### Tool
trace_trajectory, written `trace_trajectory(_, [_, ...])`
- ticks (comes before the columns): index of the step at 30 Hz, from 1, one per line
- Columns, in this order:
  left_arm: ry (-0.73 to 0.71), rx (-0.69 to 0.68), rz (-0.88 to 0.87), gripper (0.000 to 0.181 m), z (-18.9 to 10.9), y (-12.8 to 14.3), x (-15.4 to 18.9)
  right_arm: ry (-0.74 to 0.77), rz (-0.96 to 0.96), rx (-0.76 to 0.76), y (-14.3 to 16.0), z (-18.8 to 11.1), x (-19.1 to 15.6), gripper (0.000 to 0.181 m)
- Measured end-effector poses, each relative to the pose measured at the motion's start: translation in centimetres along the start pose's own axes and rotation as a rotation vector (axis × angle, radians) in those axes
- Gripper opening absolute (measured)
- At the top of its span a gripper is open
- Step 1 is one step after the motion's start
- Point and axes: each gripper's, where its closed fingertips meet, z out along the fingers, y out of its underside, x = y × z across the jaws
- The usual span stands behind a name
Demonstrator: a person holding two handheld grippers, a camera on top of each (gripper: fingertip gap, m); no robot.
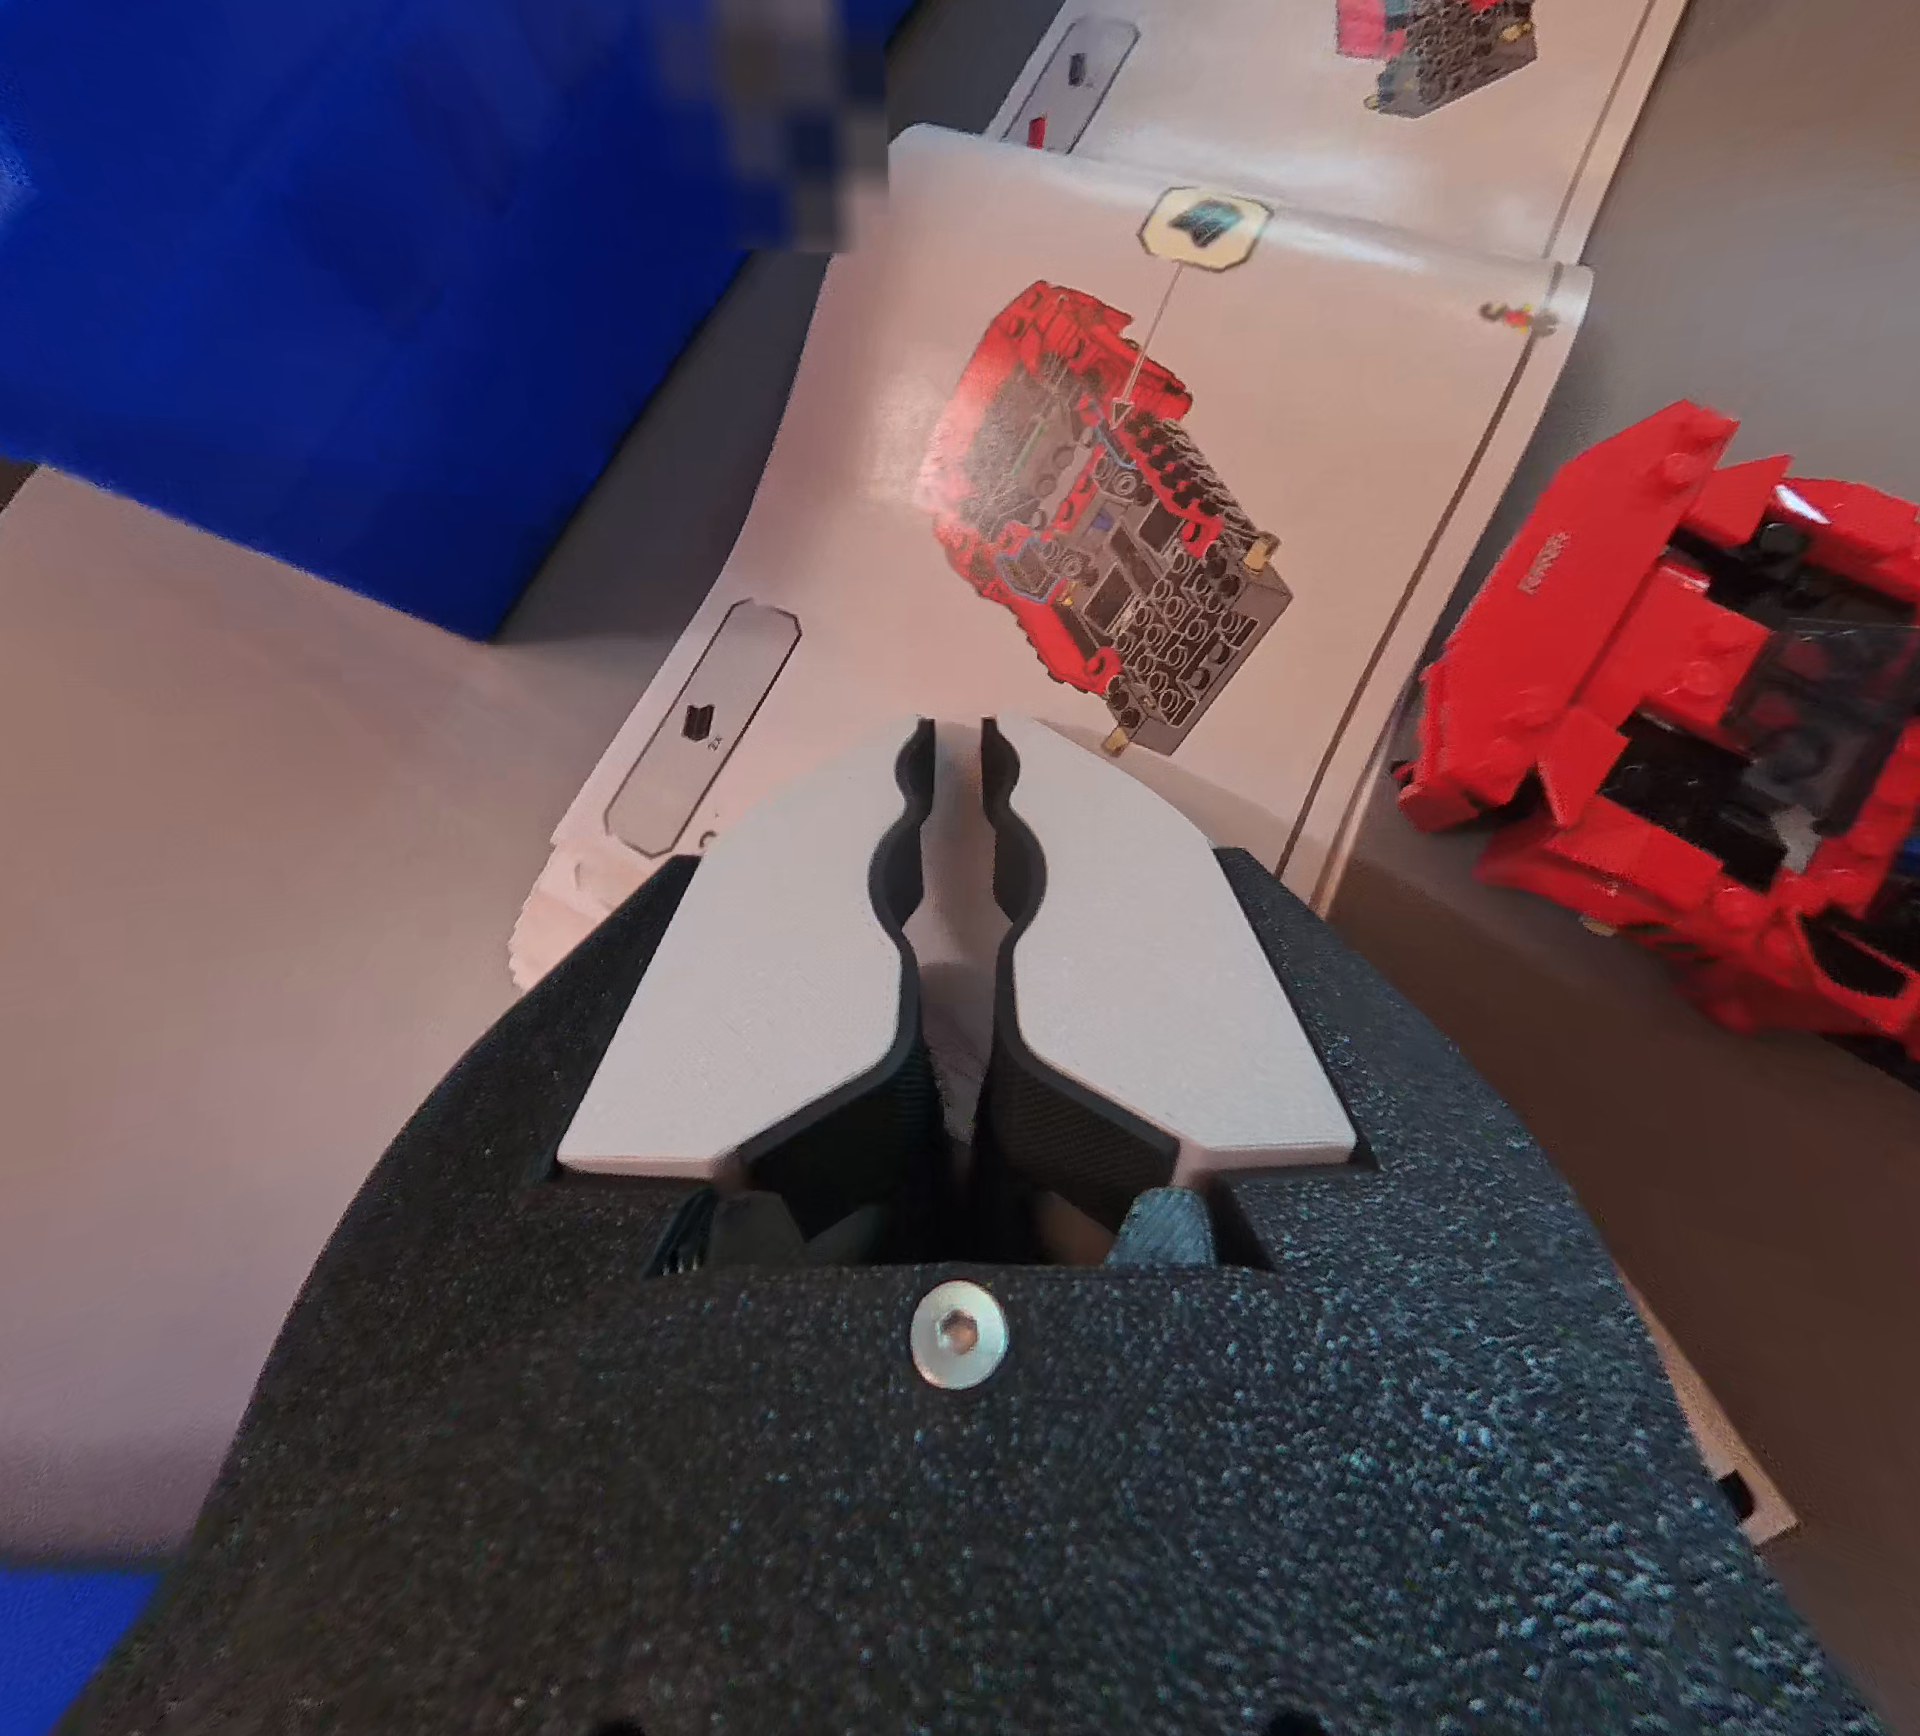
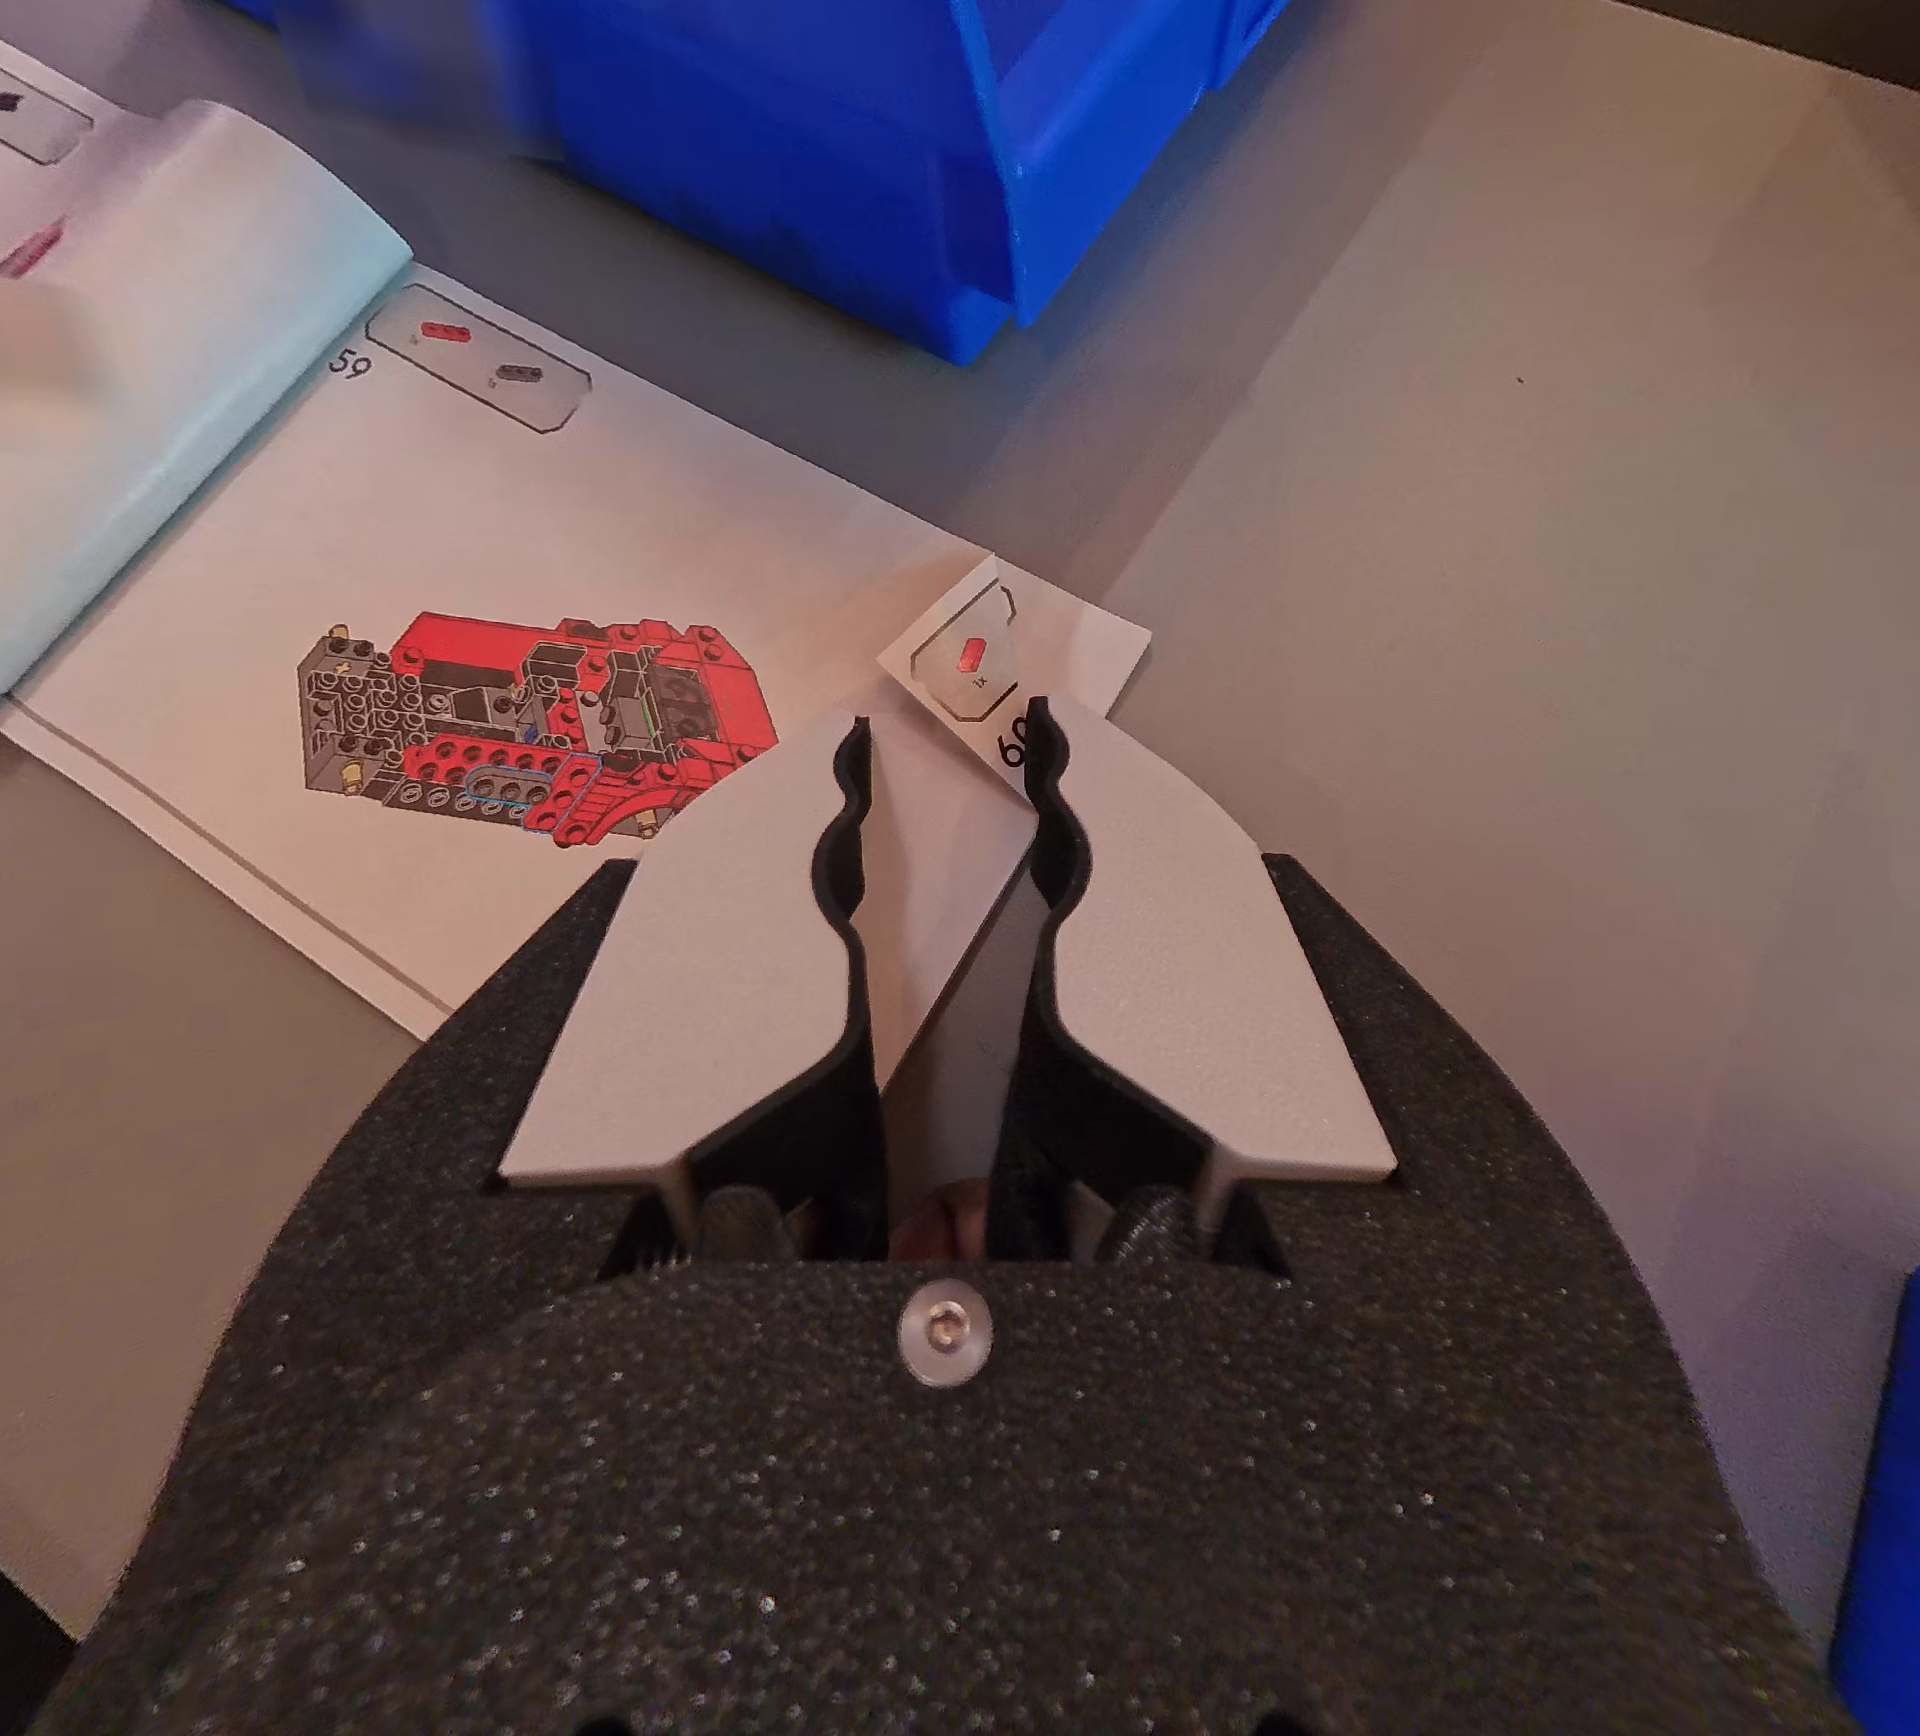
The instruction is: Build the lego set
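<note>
An open instruction booklet (image 1: 1299, 398) lies on the grey table. A part-built red and black lego car (image 1: 1683, 730) stands to its right. My left gripper (image 1: 958, 730) hovers over the booklet's near edge, its jaws almost together with a thin gap and nothing visibly held. In the right wrist view the booklet (image 2: 520, 543) shows a page with a drawing of the car. My right gripper (image 2: 948, 715) is open, and the page's curled-up corner (image 2: 977, 647) sits between its fingers. I cannot tell if they touch the paper.
A large blue bin (image 1: 364, 180) stands behind the booklet; in the right wrist view the bin (image 2: 831, 76) is straight ahead. Another blue object (image 2: 1881, 1530) is at the right edge. Bare grey table (image 2: 1507, 543) lies to the right. The left gripper's tips are roughly 25 cm from the right gripper's.
</note>
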Motion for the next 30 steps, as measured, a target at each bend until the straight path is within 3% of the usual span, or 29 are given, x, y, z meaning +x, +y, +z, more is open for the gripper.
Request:
trace_trajectory(5, [-0.02, 0.005, -0.003, 0.013, 0.3, -0.3, 0.2, -0.022, 0.011, -0.001, 0.0, -0.1, -0.2, 0.03])
trace_trajectory(9, [-0.004, 0.006, -0.023, 0.013, 0.3, -0.3, 0.2, -0.092, -0.057, -0.014, -0.8, -1.4, -1.7, 0.045])
trace_trajectory(13, [0.017, 0.005, -0.023, 0.009, 0.3, -0.3, 0.4, -0.381, -0.152, 0.289, -11.3, -6.1, -10.6, 0.039])
trace_trajectory(15, [0.029, 0.004, -0.035, 0.009, 0.3, -0.3, 0.4, -0.526, -0.293, 0.289, -16.0, -7.0, -16.3, 0.036])
trace_trajectory(17, [0.038, 0.004, -0.046, 0.009, 0.3, -0.3, 0.4, -0.634, -0.466, 0.212, -19.7, -6.0, -22.1, 0.036])
trace_trajectory(21, [0.03, 0.006, -0.033, 0.008, 0.3, -0.3, 0.4, -0.851, -0.718, 0.08, -25.7, -0.9, -34.5, 0.031])
trace_trajectory(24, [0.013, 0.008, -0.011, 0.008, 0.3, -0.3, 0.5, -0.89, -0.818, -0.085, -28.1, 7.2, -42.0, 0.027])
trace_trajectory(27, [0.004, 0.009, -0.001, 0.008, 0.3, -0.3, 0.5, -0.897, -0.882, -0.311, -27.8, 16.5, -47.6, 0.03])
trace_trajectory(30, [-0.002, 0.01, 0.006, 0.008, 0.3, -0.3, 0.5, -0.882, -1.111, -0.434, -26.7, 24.0, -50.3, 0.05])
